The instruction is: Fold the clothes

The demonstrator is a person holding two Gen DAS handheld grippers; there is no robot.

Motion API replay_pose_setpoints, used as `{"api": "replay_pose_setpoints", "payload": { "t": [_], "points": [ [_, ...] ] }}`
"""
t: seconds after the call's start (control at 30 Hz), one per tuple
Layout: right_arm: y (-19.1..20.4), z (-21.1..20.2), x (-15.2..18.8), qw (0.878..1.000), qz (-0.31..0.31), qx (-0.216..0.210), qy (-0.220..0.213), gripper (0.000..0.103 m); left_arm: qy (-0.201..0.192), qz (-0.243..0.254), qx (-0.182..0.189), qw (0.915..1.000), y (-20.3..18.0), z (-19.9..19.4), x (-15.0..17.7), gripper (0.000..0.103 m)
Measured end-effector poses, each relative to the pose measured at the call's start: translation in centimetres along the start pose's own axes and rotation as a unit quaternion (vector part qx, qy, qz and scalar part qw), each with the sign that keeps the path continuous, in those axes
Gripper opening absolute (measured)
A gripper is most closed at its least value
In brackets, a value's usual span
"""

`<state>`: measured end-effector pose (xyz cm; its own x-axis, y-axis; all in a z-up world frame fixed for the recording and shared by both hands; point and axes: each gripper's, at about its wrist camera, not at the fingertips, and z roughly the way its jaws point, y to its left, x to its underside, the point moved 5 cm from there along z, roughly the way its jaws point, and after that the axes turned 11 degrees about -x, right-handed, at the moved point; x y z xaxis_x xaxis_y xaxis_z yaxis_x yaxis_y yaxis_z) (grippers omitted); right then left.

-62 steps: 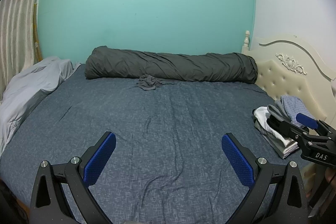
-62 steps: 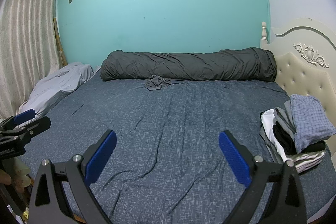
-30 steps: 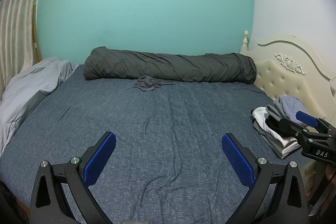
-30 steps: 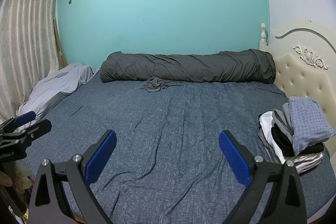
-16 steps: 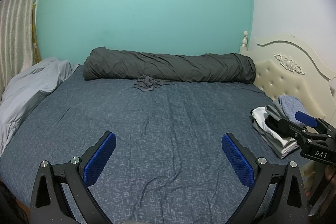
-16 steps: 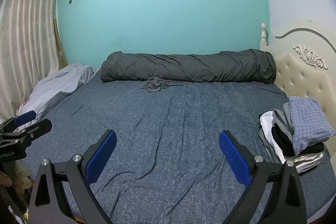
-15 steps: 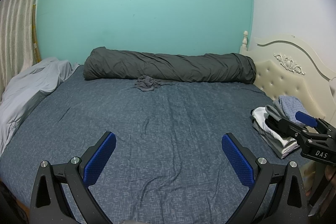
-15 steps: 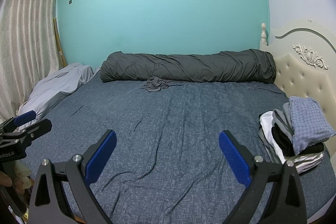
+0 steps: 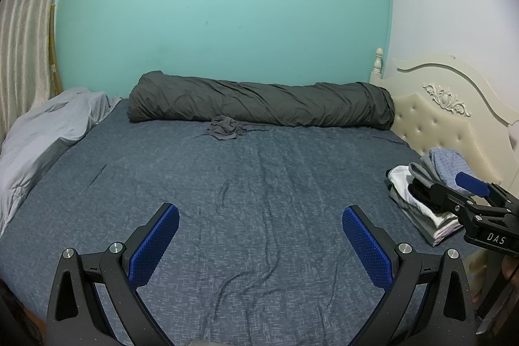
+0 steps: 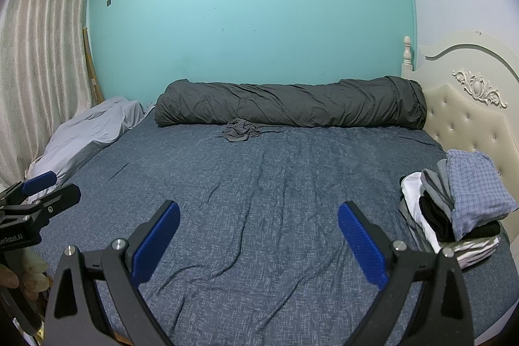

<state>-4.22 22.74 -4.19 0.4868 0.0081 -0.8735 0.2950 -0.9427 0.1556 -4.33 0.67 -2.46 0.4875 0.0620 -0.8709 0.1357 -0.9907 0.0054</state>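
A crumpled grey garment (image 9: 226,127) (image 10: 240,129) lies far back on the blue bed, just in front of a rolled dark grey duvet (image 9: 259,104) (image 10: 292,102). A stack of folded clothes (image 9: 425,193) (image 10: 454,206), topped by a blue checked piece, sits at the bed's right edge by the headboard. My left gripper (image 9: 259,244) hovers open over the near part of the bed with nothing between its blue pads. My right gripper (image 10: 258,240) is open and empty too. Each gripper shows at the edge of the other's view.
The blue bedsheet (image 9: 259,184) spreads wide and wrinkled between the grippers and the garment. A light grey blanket (image 9: 42,135) is heaped at the left. A cream headboard (image 10: 470,106) stands at the right, a curtain (image 10: 42,47) at the left.
Both views have shifted very slightly; the grippers stay open and nothing on the bed has moved.
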Motion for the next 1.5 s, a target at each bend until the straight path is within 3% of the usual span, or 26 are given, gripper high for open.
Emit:
{"api": "replay_pose_setpoints", "payload": {
  "t": [0.37, 0.67, 1.13, 1.5],
  "points": [
    [-0.8, 1.4, 0.4, 1.0, 0.002, 0.004, 0.013, 0.099, 0.005, -0.001, -0.002, 1.0, -0.1, 1.7, 0.2, 0.103],
    [-2.4, 5.7, 1.9, 0.999, 0.009, 0.006, 0.041, 0.099, 0.03, -0.014, -0.008, 0.9994, 0.6, 6.5, 1.2, 0.103],
    [-6.5, 16.9, 4.9, 0.996, 0.024, 0.0, 0.089, 0.099, 0.073, -0.055, -0.024, 0.9956, 2.8, 19.5, 2.9, 0.103],
    [-9.4, 30.5, 3.9, 0.995, 0.015, -0.019, 0.096, 0.099, 0.097, -0.08, -0.033, 0.9916, 4.4, 34.2, 2.9, 0.103]
  ]
}}
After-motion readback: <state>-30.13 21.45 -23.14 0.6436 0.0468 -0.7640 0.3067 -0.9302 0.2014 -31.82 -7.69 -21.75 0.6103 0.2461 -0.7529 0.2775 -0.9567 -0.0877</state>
